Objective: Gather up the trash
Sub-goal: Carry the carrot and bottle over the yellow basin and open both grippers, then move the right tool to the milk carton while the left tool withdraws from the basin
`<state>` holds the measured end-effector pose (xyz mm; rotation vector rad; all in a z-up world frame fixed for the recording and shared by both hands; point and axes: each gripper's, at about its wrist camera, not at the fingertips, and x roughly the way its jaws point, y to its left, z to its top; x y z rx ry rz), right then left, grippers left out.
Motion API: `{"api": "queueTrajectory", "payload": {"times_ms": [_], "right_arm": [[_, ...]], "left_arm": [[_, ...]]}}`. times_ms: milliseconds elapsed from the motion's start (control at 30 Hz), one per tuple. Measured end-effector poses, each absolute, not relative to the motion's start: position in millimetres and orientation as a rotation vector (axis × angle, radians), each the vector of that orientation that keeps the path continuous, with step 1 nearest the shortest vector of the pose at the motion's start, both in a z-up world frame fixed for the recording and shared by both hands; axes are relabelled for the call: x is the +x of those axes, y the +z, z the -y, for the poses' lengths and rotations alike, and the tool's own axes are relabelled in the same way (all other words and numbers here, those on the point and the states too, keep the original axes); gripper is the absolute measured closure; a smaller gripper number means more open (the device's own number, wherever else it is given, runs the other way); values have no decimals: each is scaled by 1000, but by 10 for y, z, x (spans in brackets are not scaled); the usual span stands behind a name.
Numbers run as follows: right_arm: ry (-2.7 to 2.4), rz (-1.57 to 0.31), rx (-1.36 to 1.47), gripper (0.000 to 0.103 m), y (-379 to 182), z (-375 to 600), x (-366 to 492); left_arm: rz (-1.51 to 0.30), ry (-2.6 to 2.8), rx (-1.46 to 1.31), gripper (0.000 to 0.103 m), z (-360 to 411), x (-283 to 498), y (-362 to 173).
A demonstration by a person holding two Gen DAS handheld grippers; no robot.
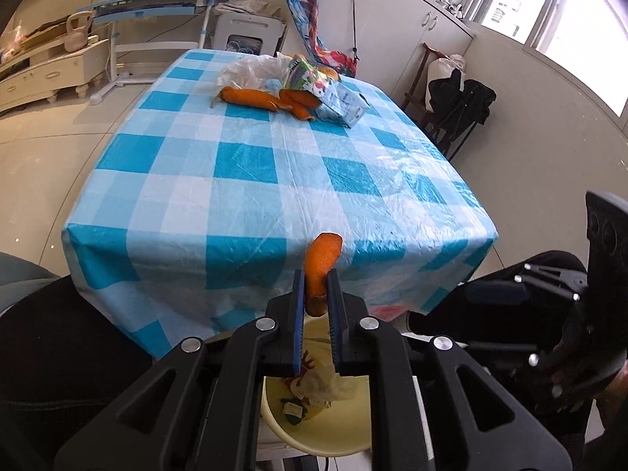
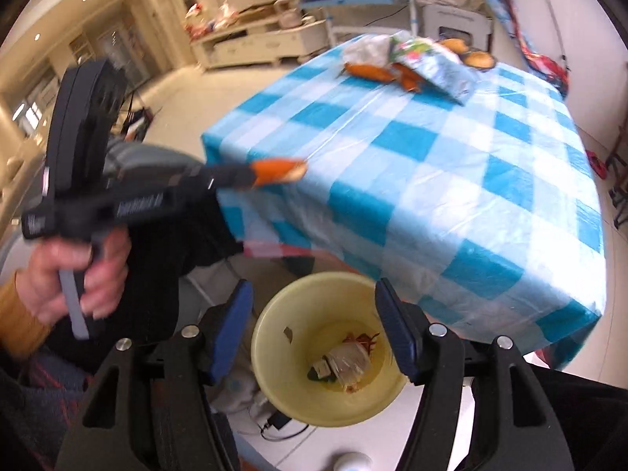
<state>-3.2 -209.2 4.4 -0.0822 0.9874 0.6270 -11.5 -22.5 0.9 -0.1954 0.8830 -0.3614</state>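
Note:
My left gripper (image 1: 316, 280) is shut on an orange carrot piece (image 1: 322, 257) and holds it in the air above the yellow trash bin (image 1: 274, 420), just off the near edge of the blue checked table (image 1: 243, 165). In the right wrist view the left gripper (image 2: 255, 174) shows from the side with the carrot piece (image 2: 280, 169) at its tip. My right gripper (image 2: 314, 325) is open and empty above the bin (image 2: 271, 376), which holds wrappers and scraps. More carrots (image 1: 251, 97), a white plastic bag (image 1: 251, 68) and printed packets (image 1: 333, 96) lie at the table's far end.
A black folded stand (image 1: 459, 98) and white cabinets (image 1: 392, 19) are to the table's right. A blue desk (image 1: 157, 4) and a low cream cabinet (image 1: 47, 70) stand beyond on the left. Cables lie on the floor beside the bin (image 2: 274, 428).

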Motion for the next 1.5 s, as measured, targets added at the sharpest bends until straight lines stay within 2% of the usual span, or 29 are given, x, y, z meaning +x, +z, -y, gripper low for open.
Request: {"api": "queueTrajectory", "payload": {"times_ms": [233, 467, 500, 533, 567, 600, 633, 700, 833, 900, 1233, 1500], "right_arm": [[511, -877, 44, 28, 235, 2290, 178], [440, -835, 24, 22, 311, 2311, 649], [432, -837, 16, 22, 303, 2307, 741], [420, -840, 9, 21, 289, 2307, 834], [408, -842, 3, 21, 279, 2324, 908], [397, -846, -2, 20, 258, 2331, 1003], [387, -849, -5, 20, 238, 2339, 1083], [363, -857, -9, 19, 174, 2356, 1276], [329, -881, -32, 18, 58, 2341, 1626], [330, -894, -49, 17, 8, 2305, 1781], [412, -960, -212, 7, -181, 2057, 2328], [434, -968, -221, 7, -197, 2031, 2393]], "left_arm": [[-935, -427, -122, 93, 440, -275, -79], [-1079, -570, -2, 91, 787, -328, -340], [-1091, -574, 9, 87, 824, -322, -366], [-1100, -574, 14, 76, 837, -300, -378], [-1096, -571, 8, 69, 836, -278, -377], [-1080, -560, -1, 57, 816, -260, -358], [-1052, -545, -18, 51, 776, -226, -323], [-1004, -520, -61, 46, 685, -131, -242], [-860, -371, -178, 30, 353, 125, -58], [-790, -285, -235, 27, 165, 228, -4], [-701, -147, -352, 25, -238, 308, -11], [-714, -158, -345, 24, -235, 326, -54]]}}
